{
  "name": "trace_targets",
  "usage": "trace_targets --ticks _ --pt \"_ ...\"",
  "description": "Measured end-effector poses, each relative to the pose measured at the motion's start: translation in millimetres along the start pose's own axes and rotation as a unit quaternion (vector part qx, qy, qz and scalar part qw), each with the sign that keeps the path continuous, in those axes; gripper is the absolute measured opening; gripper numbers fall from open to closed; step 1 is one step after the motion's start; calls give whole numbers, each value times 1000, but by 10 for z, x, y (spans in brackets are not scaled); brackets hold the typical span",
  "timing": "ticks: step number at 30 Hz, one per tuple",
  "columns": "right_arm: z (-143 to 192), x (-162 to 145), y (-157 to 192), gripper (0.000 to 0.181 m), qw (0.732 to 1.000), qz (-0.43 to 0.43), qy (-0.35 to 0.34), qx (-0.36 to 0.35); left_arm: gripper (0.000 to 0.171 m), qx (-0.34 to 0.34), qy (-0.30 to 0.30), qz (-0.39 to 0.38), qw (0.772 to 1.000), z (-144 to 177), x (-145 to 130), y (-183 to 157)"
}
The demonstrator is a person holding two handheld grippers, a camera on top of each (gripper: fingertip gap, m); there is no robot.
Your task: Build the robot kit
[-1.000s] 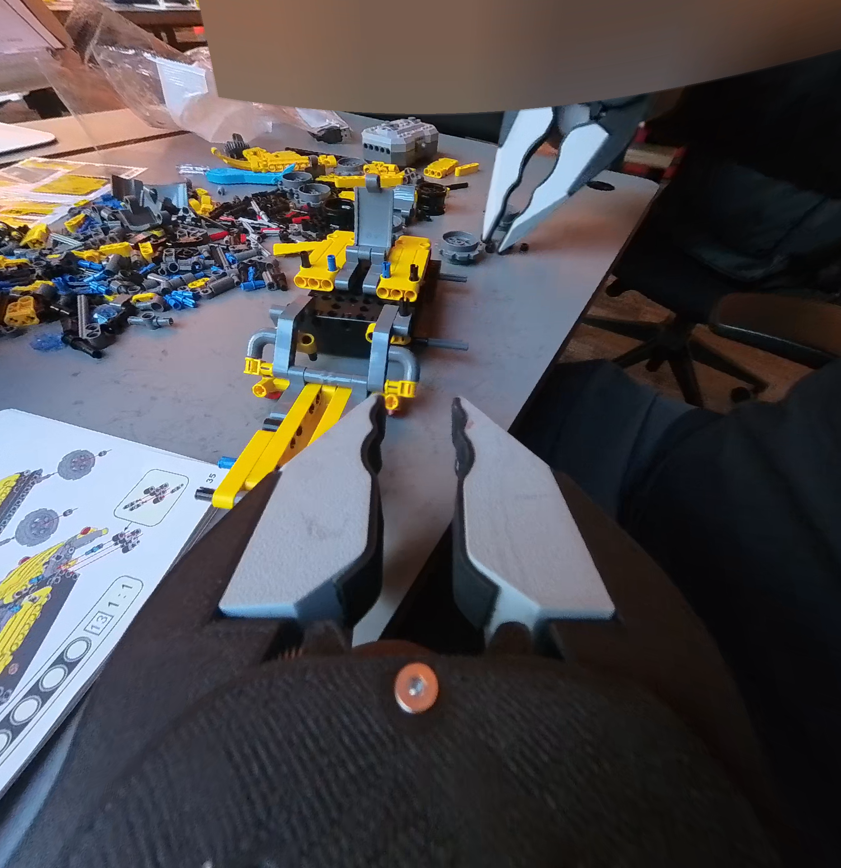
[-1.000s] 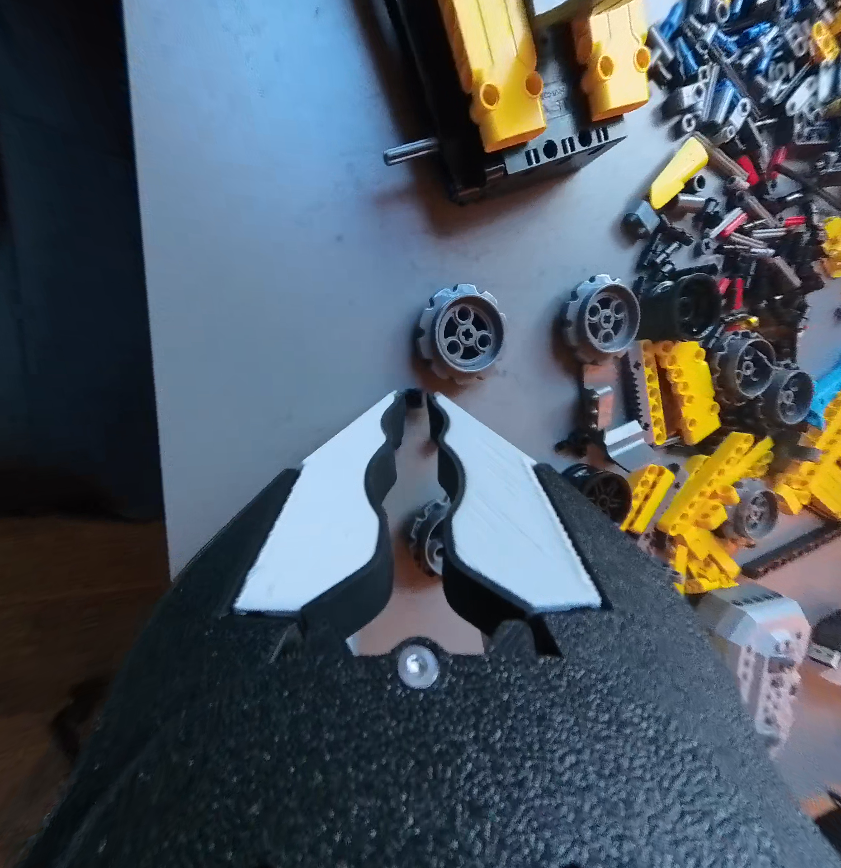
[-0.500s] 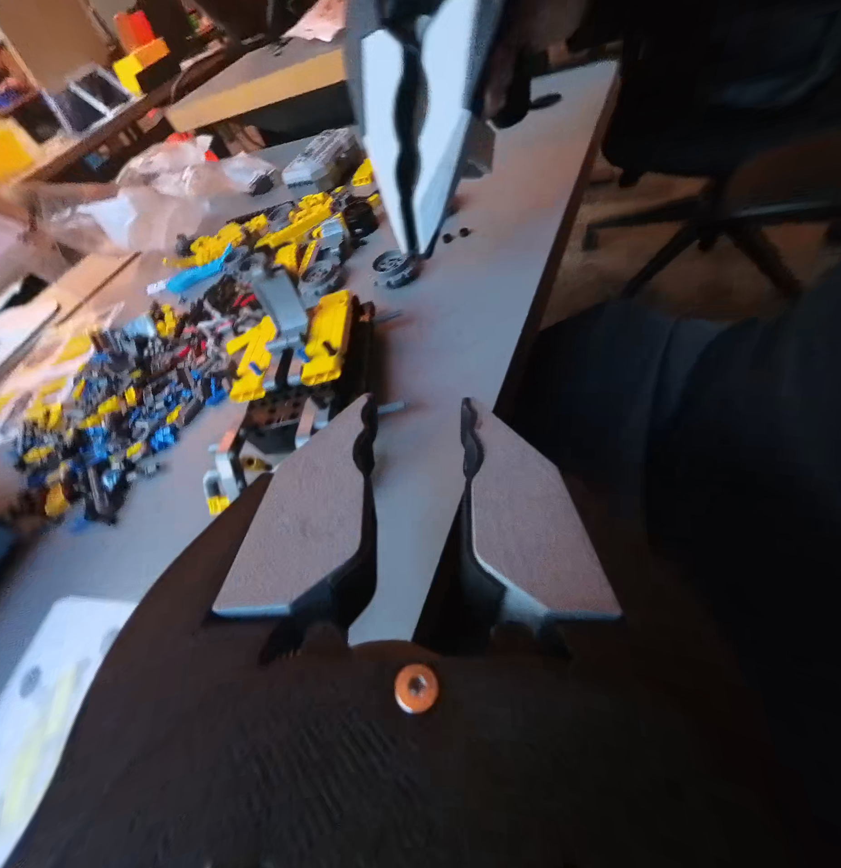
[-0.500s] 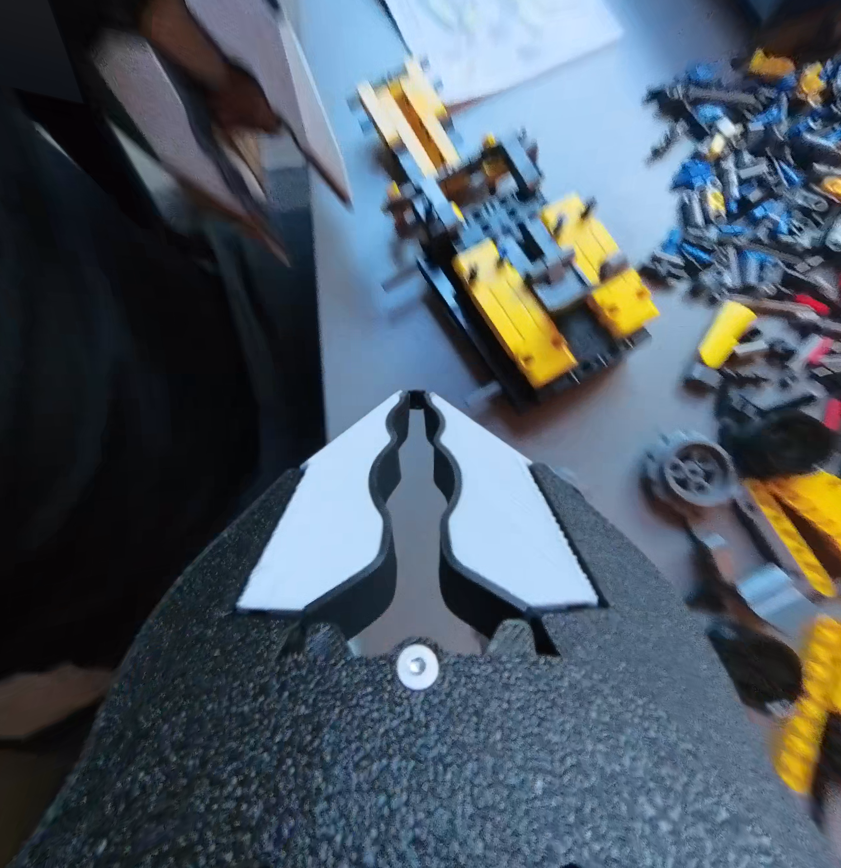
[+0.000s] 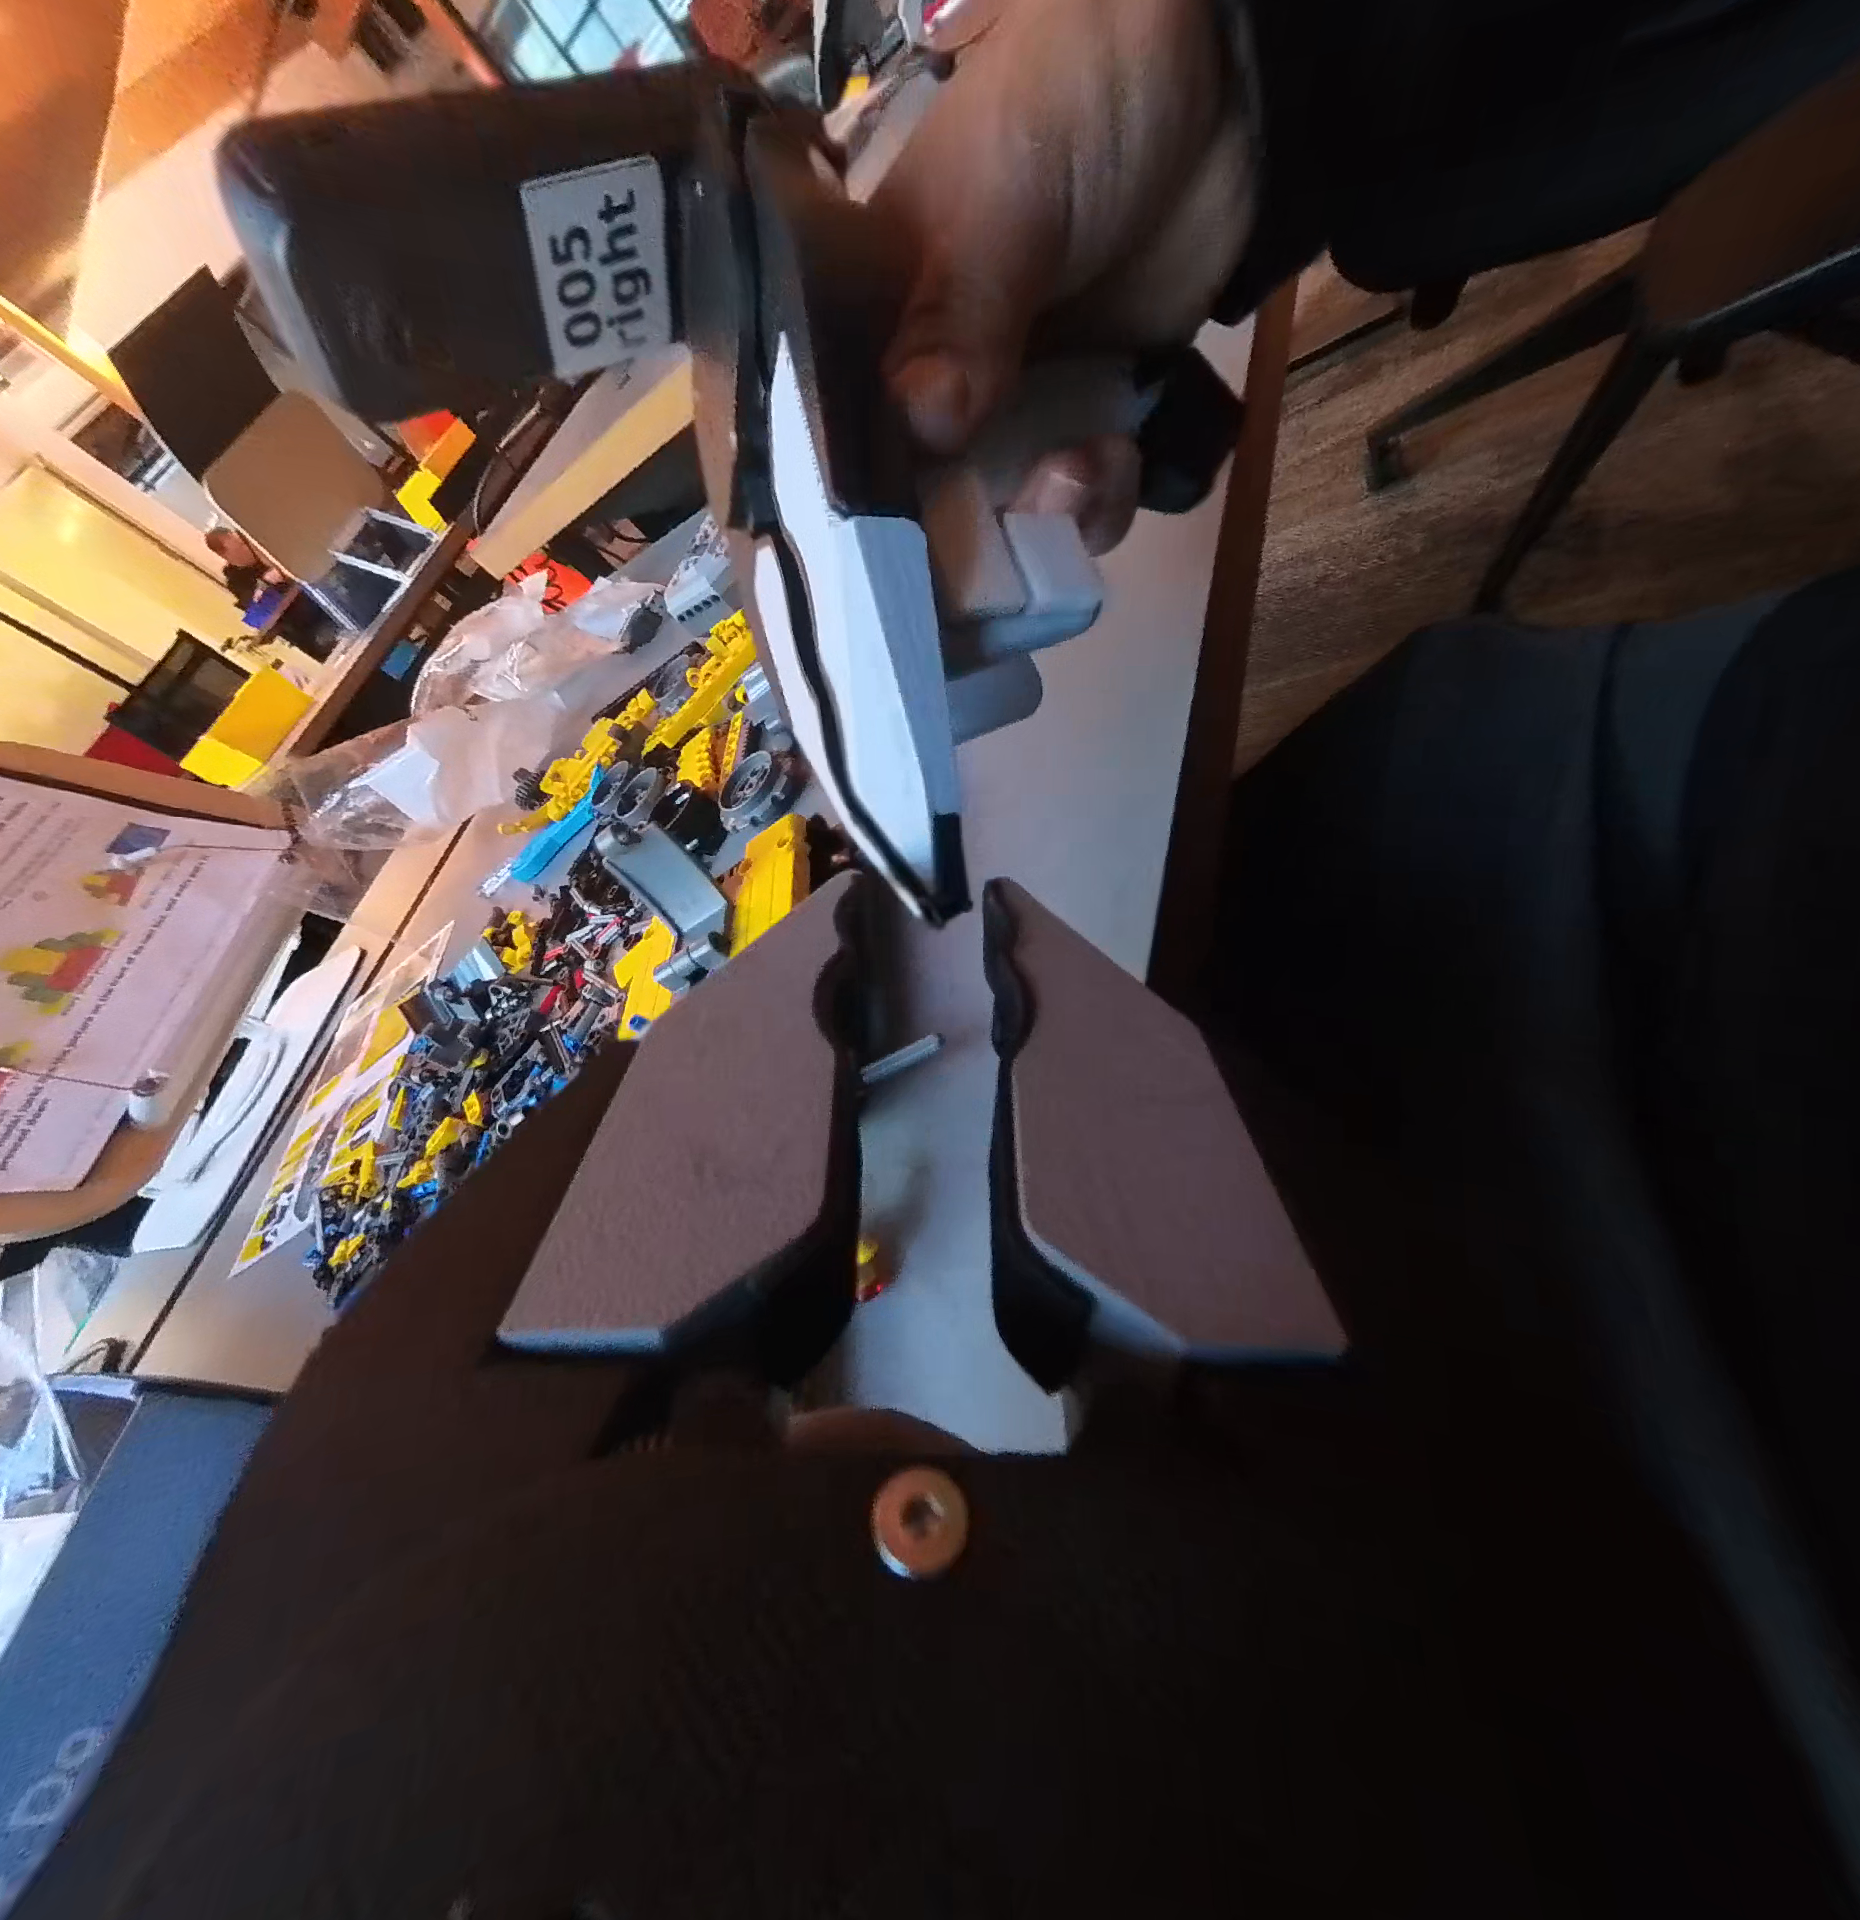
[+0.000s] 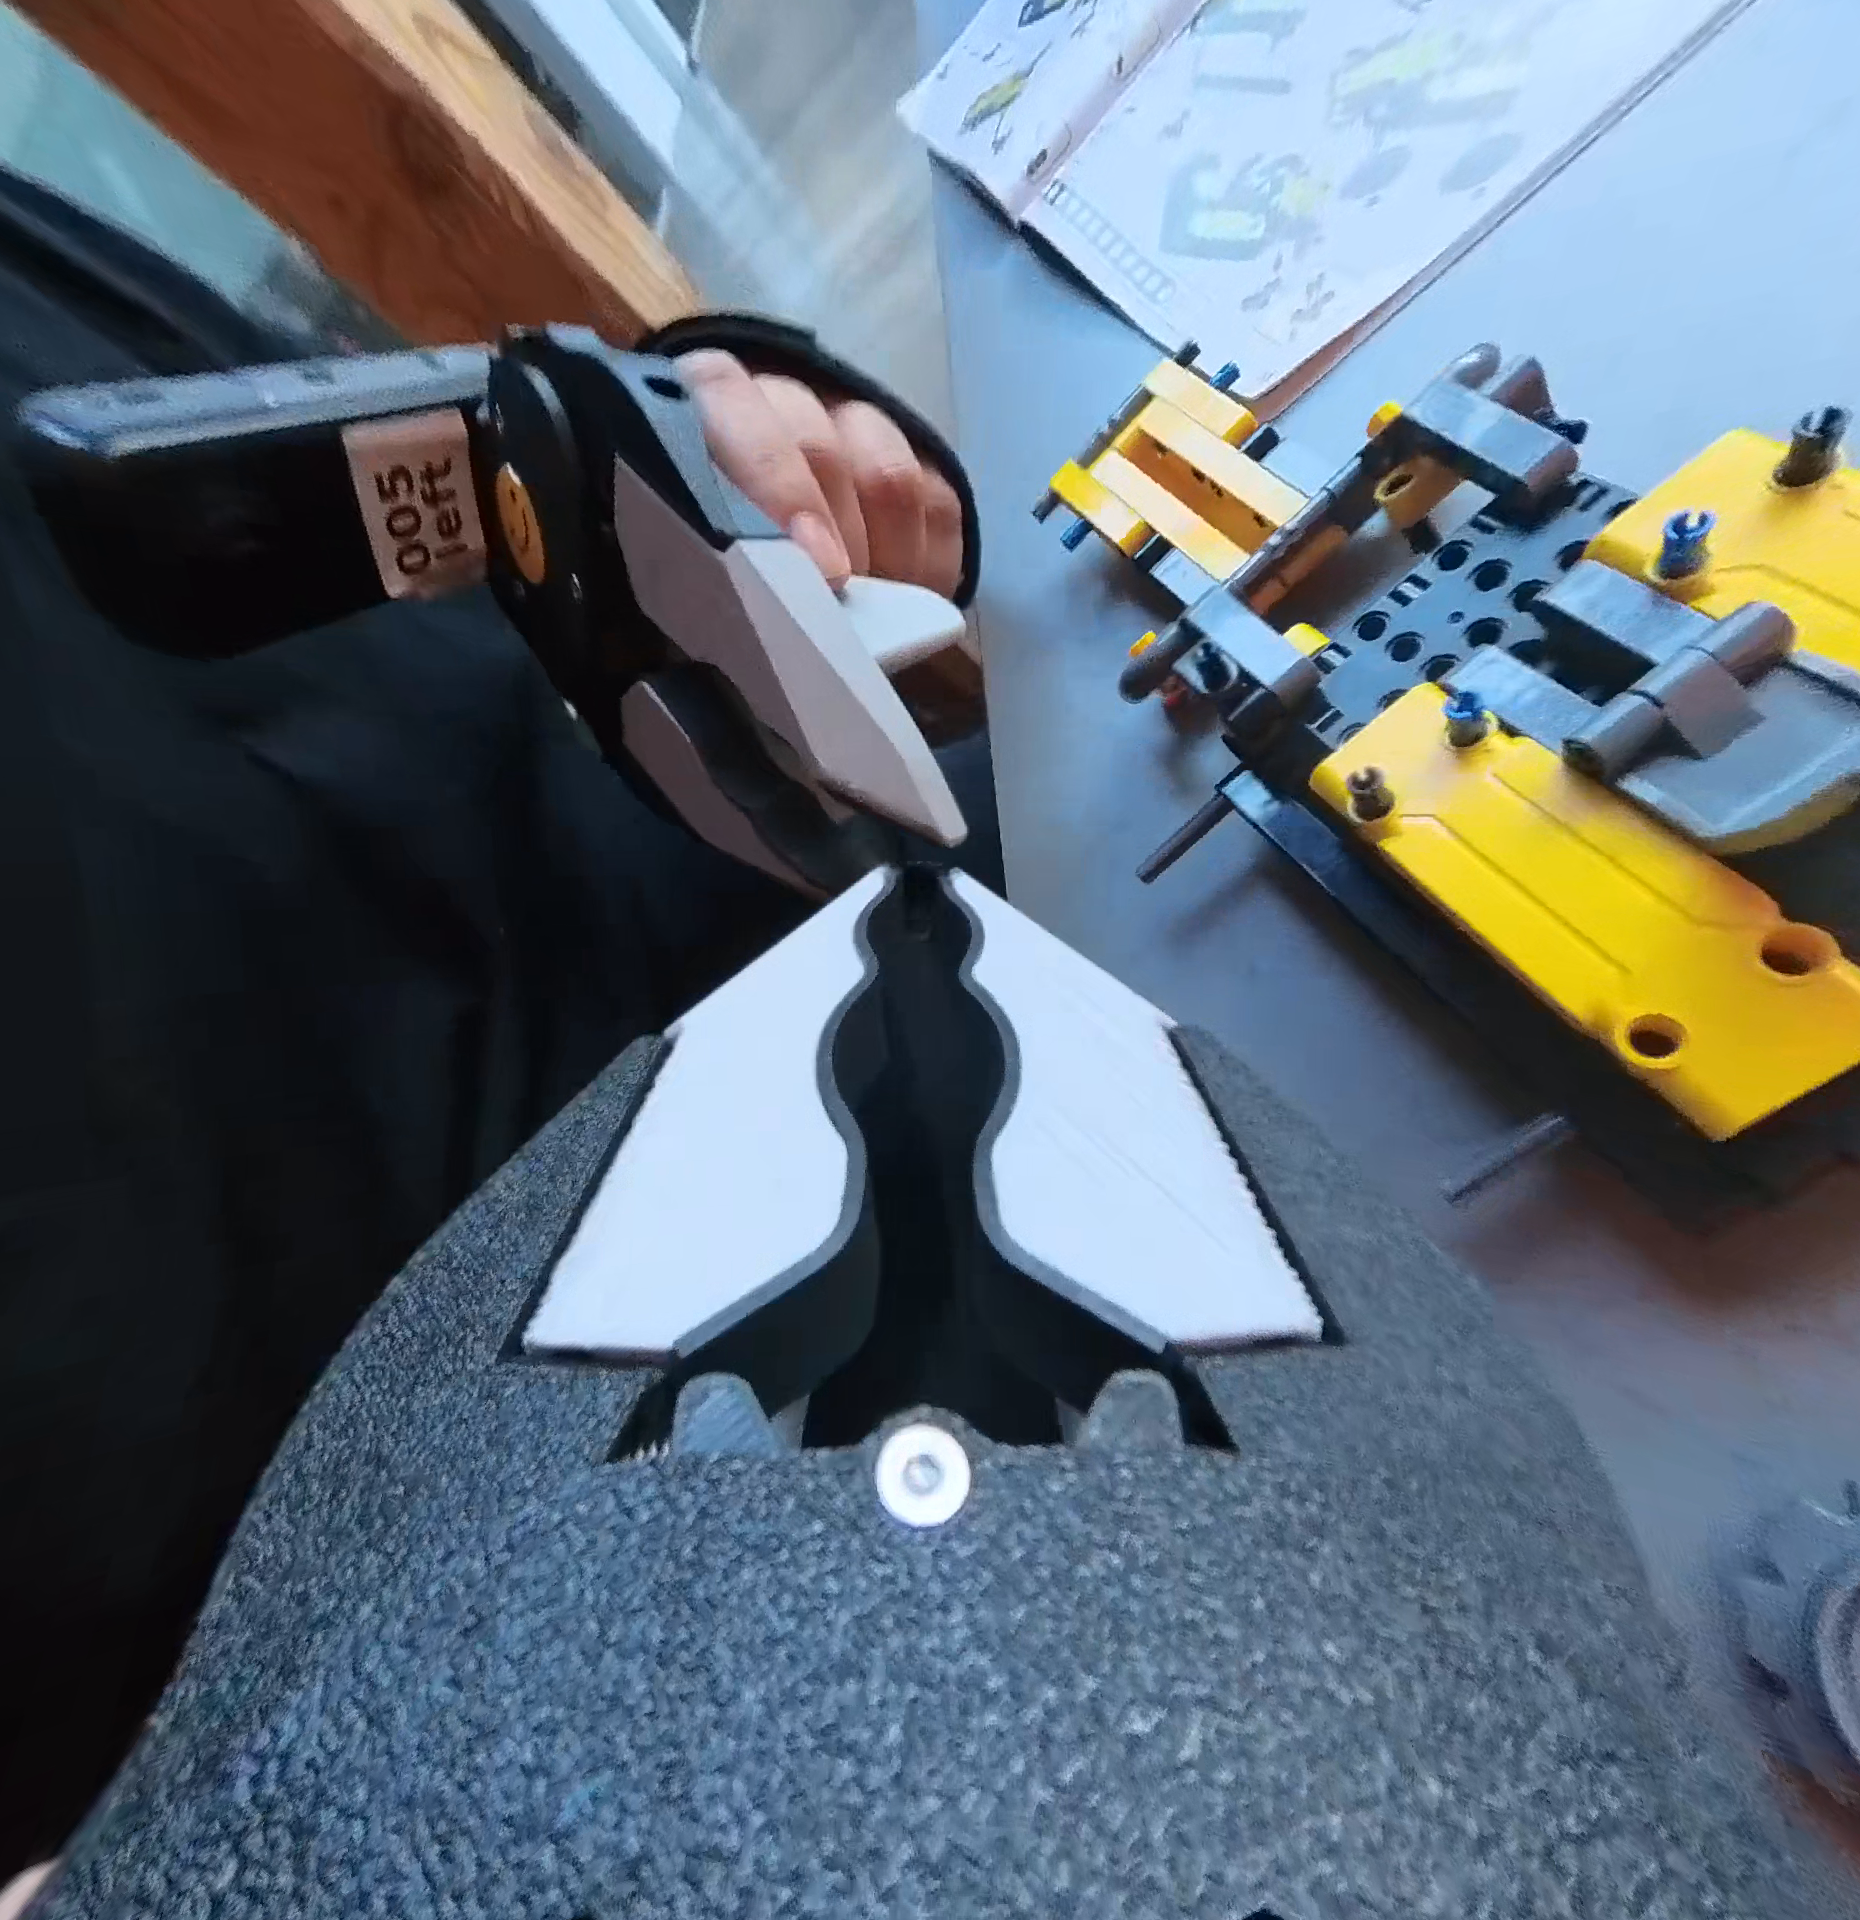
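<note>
My right gripper is shut on a small black pin pinched at its very tips. It is held over the table's near edge, tip to tip with my left gripper. The left gripper is open and empty, and the right gripper's tips sit in the gap between its fingers. In the right wrist view the left gripper comes in from the upper left, held by a hand. A yellow and black brick model lies on the grey table to the right.
A pile of small yellow, black and blue parts and several grey wheels cover the table's far side. An instruction booklet lies beyond the model. A grey axle sticks out towards the table edge. An office chair's base stands on the wood floor. Both grippers' tips are close together, under 4 cm apart.
The right gripper has lifted from the table near the grey wheels and swung over to the left gripper. The left gripper has tilted and turned towards it. Both sets of tips now meet.
</note>
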State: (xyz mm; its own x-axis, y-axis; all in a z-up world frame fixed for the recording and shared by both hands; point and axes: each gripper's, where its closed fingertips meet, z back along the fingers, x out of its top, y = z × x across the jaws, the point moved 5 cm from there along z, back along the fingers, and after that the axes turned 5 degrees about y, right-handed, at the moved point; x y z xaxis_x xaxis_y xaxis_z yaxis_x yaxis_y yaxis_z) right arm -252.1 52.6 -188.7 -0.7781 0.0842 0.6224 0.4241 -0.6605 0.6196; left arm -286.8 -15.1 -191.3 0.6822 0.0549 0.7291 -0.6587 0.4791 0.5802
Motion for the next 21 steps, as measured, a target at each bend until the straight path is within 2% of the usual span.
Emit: trace_targets --ticks 3,6,13,19,21 --pt "21 40 -48 6 998 -35 -38 19 16 9 -3 29 1000 -1 -24 42" --pt "33 66 -54 6 994 -62 -78 38 6 19 -4 49 999 5 -49 101" --pt "57 100 -35 6 983 -98 -142 63 5 38 -15 75 996 32 -31 173" --pt "149 40 -22 2 980 -92 -174 13 5 54 -23 110 992 23 -24 207" --pt "131 14 14 5 977 -99 -187 19 5 55 -28 116 991 30 -20 213"
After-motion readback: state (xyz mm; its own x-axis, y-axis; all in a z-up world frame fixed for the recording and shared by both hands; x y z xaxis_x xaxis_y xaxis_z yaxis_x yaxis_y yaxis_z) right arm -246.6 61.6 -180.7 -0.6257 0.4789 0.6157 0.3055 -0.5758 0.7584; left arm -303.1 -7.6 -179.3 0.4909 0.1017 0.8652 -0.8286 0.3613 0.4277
